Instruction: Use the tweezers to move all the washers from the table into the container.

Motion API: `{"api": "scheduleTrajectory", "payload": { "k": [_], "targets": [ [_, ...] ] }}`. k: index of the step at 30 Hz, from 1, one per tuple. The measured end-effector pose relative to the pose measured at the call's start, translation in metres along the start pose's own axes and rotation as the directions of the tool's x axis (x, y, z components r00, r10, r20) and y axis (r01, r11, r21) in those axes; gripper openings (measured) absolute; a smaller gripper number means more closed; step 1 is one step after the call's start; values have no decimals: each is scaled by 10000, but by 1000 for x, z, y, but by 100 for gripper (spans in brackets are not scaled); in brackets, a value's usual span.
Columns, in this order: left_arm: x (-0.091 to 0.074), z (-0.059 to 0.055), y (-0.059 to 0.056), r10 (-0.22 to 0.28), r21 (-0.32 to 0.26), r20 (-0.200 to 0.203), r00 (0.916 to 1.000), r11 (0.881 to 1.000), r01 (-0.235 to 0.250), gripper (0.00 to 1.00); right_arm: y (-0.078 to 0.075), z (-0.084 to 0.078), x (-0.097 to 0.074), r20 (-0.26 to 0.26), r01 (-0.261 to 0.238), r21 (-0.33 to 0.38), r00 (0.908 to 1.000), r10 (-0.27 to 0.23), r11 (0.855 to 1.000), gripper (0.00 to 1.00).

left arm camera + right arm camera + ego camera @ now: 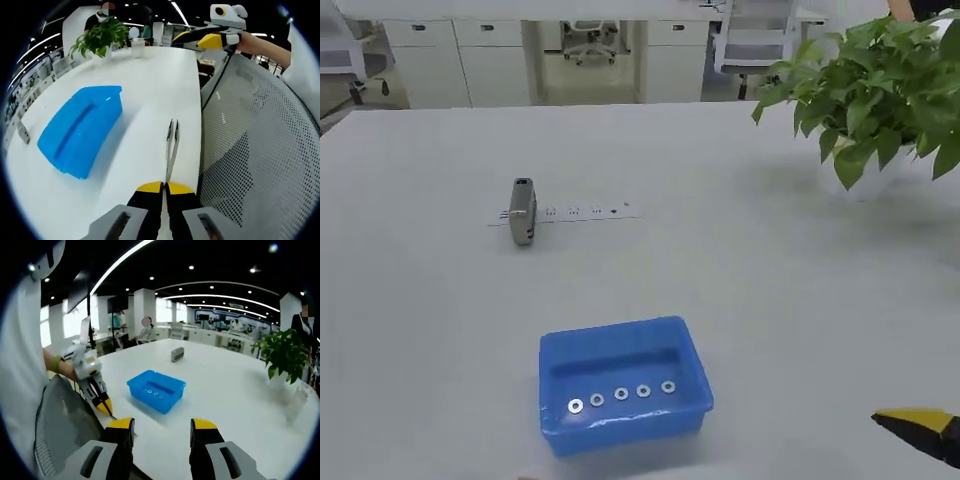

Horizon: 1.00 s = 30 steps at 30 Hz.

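On the left gripper the jaws pinch the slim steel tweezers near the edge of the white table; on the right gripper they gape wide, empty. The blue plastic container holds five small metal washers in a row — a slack pinch could drop the tweezers off that edge.

The head view looks forward and down at the counter from the near side of the blue container, fairly close. The left gripper view sits low beside the container, facing the plant. The right gripper view looks from farther back. All three share the container.
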State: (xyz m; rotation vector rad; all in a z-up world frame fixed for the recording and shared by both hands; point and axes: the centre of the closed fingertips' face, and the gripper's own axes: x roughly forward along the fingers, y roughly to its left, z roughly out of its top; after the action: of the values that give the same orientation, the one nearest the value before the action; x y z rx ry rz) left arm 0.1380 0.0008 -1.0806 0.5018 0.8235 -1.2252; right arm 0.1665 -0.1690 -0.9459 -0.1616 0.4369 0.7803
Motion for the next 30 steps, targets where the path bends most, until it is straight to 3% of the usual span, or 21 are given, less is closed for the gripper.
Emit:
{"api": "scheduleTrajectory", "payload": {
  "k": [3, 5, 7, 10, 13, 15, 16, 17, 18, 21, 22, 24, 25, 26, 27, 28, 29, 30],
  "targets": [
    [-2, 0, 2, 249, 59, -169, 9995, 9997, -248, 5, -2, 9, -1, 376, -123, 97, 9992, 120, 9999, 42],
    [-6, 0, 4, 461, -294, -131, 9988, 9985, -465, 9, -5, 12, -1, 457, -214, 107, 9987, 209, 9997, 43],
    [-14, 3, 8, 831, -889, 149, 9964, 9927, -815, 12, -9, 12, 1, 471, -272, 44, 9985, 270, 9996, 44],
    [-29, 11, 13, 1458, -1754, 815, 9859, 9759, -1299, 20, -13, 10, 3, 447, -314, -87, 9985, 318, 9995, 46],
    [-53, 23, 21, 2493, -2552, 1573, 9556, 9450, -2045, 32, -16, 11, 7, 548, -343, -329, 9978, 361, 9989, 49],
    [-67, 31, 30, 3349, -2957, 1984, 9211, 9165, -2695, 41, -17, 12, 9, 574, -355, -465, 9976, 381, 9983, 52],
    [-79, 37, 35, 3864, -3385, 2383, 8910, 8929, -2968, 47, -17, 14, 11, 682, -385, -551, 9968, 422, 9977, 54],
    [-87, 42, 38, 4213, -3713, 2674, 8666, 8750, -3108, 50, -17, 16, 11, 798, -398, -601, 9958, 446, 9974, 56],
    [-100, 48, 44, 4779, -4273, 3059, 8235, 8418, -3298, 56, -17, 19, 13, 967, -423, -582, 9942, 478, 9974, 58],
    [-128, 61, 51, 5671, -5118, 3791, 7312, 7869, -3449, 68, -16, 25, 15, 1284, -527, -525, 9900, 590, 9972, 63],
    [-148, 70, 55, 6226, -5491, 4250, 6570, 7544, -3597, 70, -15, 31, 16, 1600, -575, -607, 9849, 665, 9965, 65],
    [-167, 76, 58, 6742, -5921, 4541, 5825, 7168, -3682, 75, -13, 39, 16, 2069, -623, -615, 9756, 738, 9962, 66],
    [-182, 80, 59, 7086, -6213, 4741, 5226, 6898, -3717, 78, -11, 45, 15, 2452, -594, -602, 9668, 725, 9964, 66],
    [-190, 80, 61, 7269, -6392, 4820, 4892, 6736, -3711, 81, -10, 48, 15, 2661, -590, -581, 9612, 724, 9966, 67],
    [-203, 81, 62, 7512, -6669, 4942, 4375, 6505, -3635, 85, -10, 50, 15, 2894, -554, -486, 9549, 671, 9973, 70],
    [-210, 81, 62, 7624, -6826, 5009, 4098, 6390, -3545, 89, -10, 50, 15, 2932, -500, -372, 9543, 588, 9981, 72],
    [-220, 80, 63, 7775, -7032, 5069, 3721, 6227, -3432, 93, -12, 51, 14, 2980, -349, -172, 9538, 385, 9992, 75],
    [-225, 79, 63, 7862, -7106, 5071, 3532, 6133, -3449, 96, -14, 53, 13, 3125, -73, -128, 9498, 109, 9999, 78]
  ]
}}
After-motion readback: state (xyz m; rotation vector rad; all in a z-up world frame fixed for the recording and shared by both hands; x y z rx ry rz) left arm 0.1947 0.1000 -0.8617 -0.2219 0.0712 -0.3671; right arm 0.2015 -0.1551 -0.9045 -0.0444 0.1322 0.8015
